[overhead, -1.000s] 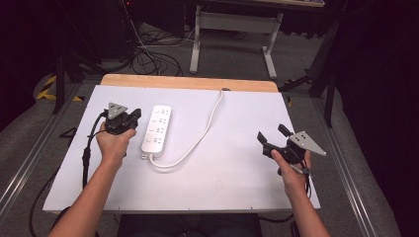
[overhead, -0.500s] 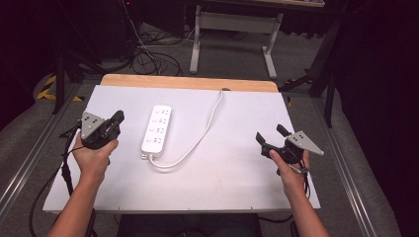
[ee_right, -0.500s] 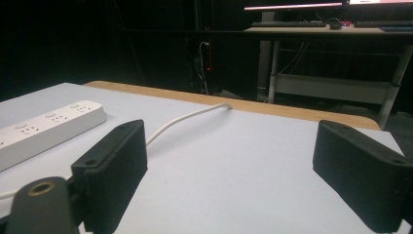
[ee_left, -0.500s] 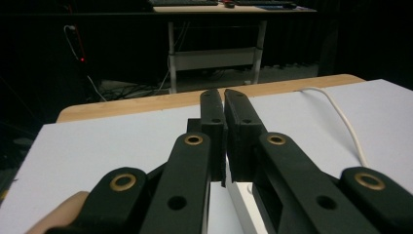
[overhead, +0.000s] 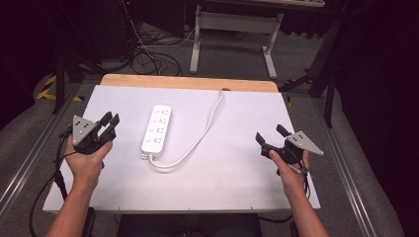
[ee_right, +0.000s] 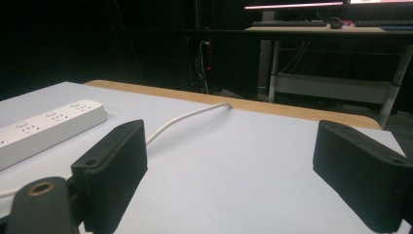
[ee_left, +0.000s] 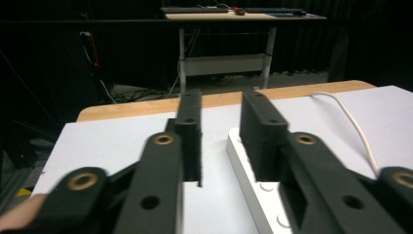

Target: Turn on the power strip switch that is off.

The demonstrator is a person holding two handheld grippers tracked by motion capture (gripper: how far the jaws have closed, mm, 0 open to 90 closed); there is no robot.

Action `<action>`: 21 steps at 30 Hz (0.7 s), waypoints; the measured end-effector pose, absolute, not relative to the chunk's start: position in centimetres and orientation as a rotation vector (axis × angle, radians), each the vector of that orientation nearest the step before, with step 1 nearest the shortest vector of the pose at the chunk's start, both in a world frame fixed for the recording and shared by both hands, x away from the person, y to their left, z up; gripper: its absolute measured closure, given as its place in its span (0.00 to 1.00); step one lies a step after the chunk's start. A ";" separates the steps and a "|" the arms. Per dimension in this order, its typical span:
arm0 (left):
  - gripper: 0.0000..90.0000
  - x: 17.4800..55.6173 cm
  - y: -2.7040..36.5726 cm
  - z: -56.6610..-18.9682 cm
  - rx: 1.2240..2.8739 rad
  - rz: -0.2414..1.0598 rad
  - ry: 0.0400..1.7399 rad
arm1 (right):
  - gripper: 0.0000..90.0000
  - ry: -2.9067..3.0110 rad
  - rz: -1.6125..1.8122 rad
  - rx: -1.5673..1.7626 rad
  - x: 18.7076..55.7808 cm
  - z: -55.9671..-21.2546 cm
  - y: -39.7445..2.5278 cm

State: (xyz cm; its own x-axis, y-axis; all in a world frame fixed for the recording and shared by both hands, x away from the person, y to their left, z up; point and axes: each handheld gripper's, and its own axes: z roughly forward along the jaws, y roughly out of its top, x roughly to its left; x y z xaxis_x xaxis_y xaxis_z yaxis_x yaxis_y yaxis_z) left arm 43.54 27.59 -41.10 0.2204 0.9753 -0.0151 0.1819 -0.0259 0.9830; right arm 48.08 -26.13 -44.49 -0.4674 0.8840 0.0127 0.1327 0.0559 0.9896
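1. Position change, left side: my left gripper [overhead: 109, 120] has moved away from the white plastic power strip [overhead: 157, 128]. One second ago it was touching or just over the strip's left edge; half a second ago it was far out near the table's left edge; it now sits between those two positions, near the strip but apart from it.
2. Position change, right side: my right gripper [overhead: 270, 138] has stayed near the right edge of the white table top [overhead: 232, 173], with only a slight shift.
3. Left gripper state: its jaws stand a narrow gap apart and hold nothing. In the left gripper view the strip [ee_left: 253, 195] lies just beyond and partly under one jaw.
4. Right gripper state: its jaws are spread wide and hold nothing. In the right gripper view the strip [ee_right: 44, 129] lies well apart, at the left.
5. Location of the strip: it lies flat, left of the table's centre, with its long axis running away from me. Its white cable [overhead: 200, 139] loops out from the near end and runs to the far wooden edge [overhead: 188, 83] of the table.
6. Markings: I can read no brand, label or writing on the strip; its socket openings are too small to make out further.
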 end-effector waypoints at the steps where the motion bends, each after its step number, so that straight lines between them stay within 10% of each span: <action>1: 0.69 43.5 27.6 -41.1 1.443 0.954 1.169 | 0.15 1.685 1.470 1.028 48.1 -44.5 -26.1; 21: 0.03 42.6 28.9 -41.2 1.376 0.962 1.216 | 0.15 1.686 1.474 1.031 48.1 -44.5 -26.0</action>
